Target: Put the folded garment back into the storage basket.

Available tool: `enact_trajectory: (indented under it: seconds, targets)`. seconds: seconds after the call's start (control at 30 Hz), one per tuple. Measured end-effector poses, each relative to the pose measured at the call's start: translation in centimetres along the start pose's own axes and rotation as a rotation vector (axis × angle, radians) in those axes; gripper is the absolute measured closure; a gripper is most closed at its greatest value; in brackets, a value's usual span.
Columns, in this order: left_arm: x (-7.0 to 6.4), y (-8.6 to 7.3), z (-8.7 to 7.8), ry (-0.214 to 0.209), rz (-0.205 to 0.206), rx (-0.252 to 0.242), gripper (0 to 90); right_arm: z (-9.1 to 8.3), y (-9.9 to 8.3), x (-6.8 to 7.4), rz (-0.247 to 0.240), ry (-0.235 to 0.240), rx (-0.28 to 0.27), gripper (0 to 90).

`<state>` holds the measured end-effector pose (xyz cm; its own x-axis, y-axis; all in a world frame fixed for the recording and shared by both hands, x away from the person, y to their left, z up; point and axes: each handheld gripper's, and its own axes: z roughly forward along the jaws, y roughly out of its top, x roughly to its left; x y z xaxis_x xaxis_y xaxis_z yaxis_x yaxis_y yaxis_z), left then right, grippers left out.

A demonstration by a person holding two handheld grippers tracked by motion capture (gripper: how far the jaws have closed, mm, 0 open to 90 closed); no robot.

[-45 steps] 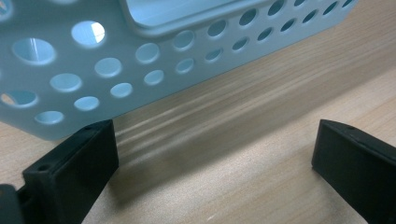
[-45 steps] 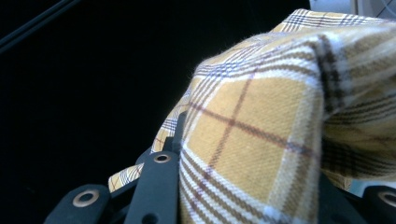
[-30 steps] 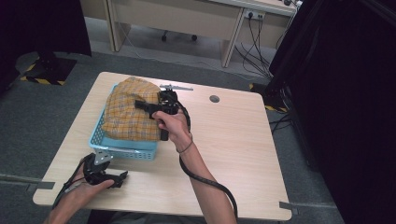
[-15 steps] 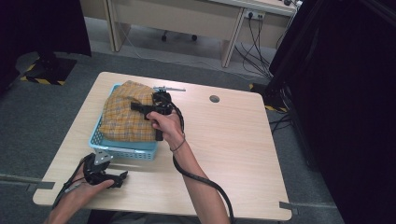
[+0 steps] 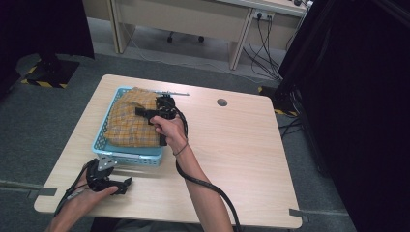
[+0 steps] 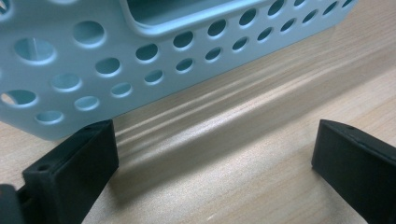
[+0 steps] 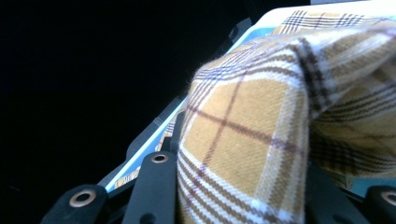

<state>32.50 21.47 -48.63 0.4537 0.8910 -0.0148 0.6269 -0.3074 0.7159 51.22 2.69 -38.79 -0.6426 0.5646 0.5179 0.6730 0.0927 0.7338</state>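
One basket, light blue, perforated walls, on the table toward its left half. Holds one plaid cloth, yellow-brown check, bunched up and heaped above the rim, filling most of the inside. Nothing else visible in it.

Right gripper over the right side of the basket, down on the cloth. In the right gripper view a fold of cloth sits between the jaws, pinched; jaws closed down onto the fabric.

Left gripper low on the table just in front of the basket's near wall, not touching it as far as visible. In the left gripper view jaws spread wide, bare table between them, basket wall just beyond, holding nothing.

Count: one basket, one cloth, two grippers, one table.
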Motion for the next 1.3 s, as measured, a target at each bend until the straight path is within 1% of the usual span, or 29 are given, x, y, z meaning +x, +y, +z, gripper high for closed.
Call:
enact_trajectory:
  seconds: [0.27,0.37,0.4,0.43,0.47,0.53,0.63,0.7,0.73,0.77,0.87,0.9,0.93,0.97,1.03,1.07,1.1,1.13,1.17,1.3]
  targets:
    - [0.0,0.0,0.0,0.000,0.000,0.000,0.0,0.5,-0.1,-0.2,-0.010,-0.018,0.019,66.6]
    - [0.0,0.0,0.0,0.000,0.000,0.000,0.0,0.7,-0.3,-0.1,-0.024,-0.031,0.037,63.0]
    - [0.0,0.0,0.0,0.000,0.000,0.000,0.0,0.7,-0.3,-0.1,-0.024,-0.031,0.037,63.0]
    - [0.0,0.0,0.0,0.000,0.000,0.000,0.0,0.7,-0.3,-0.2,-0.029,-0.045,0.043,61.7]
    - [0.0,0.0,0.0,0.000,0.000,0.000,0.0,0.7,-0.3,-0.3,-0.029,-0.049,0.044,61.5]
    - [0.0,0.0,0.0,0.000,0.001,0.000,0.0,0.6,-0.3,-0.3,-0.025,-0.049,0.045,61.2]
    - [0.0,0.0,0.0,0.000,0.000,0.000,0.0,0.3,-0.3,-0.5,-0.025,-0.053,0.052,58.3]
    - [0.0,0.0,0.0,0.000,0.001,0.000,0.0,-0.3,-0.1,-0.7,-0.023,-0.064,0.054,56.1]
    - [0.0,0.0,0.0,0.000,0.001,0.000,0.0,-0.3,-0.1,-0.7,-0.023,-0.064,0.054,56.1]
    - [0.0,0.0,0.0,0.000,0.001,0.000,0.0,-0.9,0.1,-0.9,-0.022,-0.066,0.048,55.2]
    - [0.0,0.0,0.0,0.000,0.001,0.000,0.0,-1.7,0.3,-1.2,-0.023,-0.085,0.049,53.9]
    - [0.0,0.0,0.0,0.000,0.001,0.000,0.0,-1.7,0.3,-1.2,-0.023,-0.085,0.049,53.9]
    - [0.0,0.0,0.0,0.001,0.002,0.000,0.0,-2.3,0.4,-1.6,-0.014,-0.090,0.041,52.6]
    - [0.0,0.0,0.0,0.001,0.002,0.000,0.0,-2.3,0.4,-1.6,-0.014,-0.090,0.041,52.6]
    - [0.0,0.0,0.0,0.000,0.001,0.000,0.0,-2.9,0.6,-2.0,0.003,-0.102,0.028,49.0]
    - [0.1,0.0,0.0,0.012,0.011,-0.003,0.0,-3.3,0.7,-2.2,0.001,-0.107,0.007,48.8]
    - [0.1,0.0,0.0,0.017,0.019,-0.005,0.0,-3.6,0.8,-2.3,-0.001,-0.109,0.004,48.7]
    - [0.1,0.0,0.0,0.009,0.009,-0.003,0.0,-3.9,1.0,-2.4,0.001,-0.104,-0.003,48.1]
    - [0.1,0.0,0.0,0.012,0.016,-0.004,0.0,-4.2,1.2,-2.4,0.000,-0.103,-0.009,47.7]
    - [0.0,0.0,0.0,0.004,0.005,-0.002,0.0,-5.0,1.4,-2.3,-0.006,-0.104,-0.016,43.0]
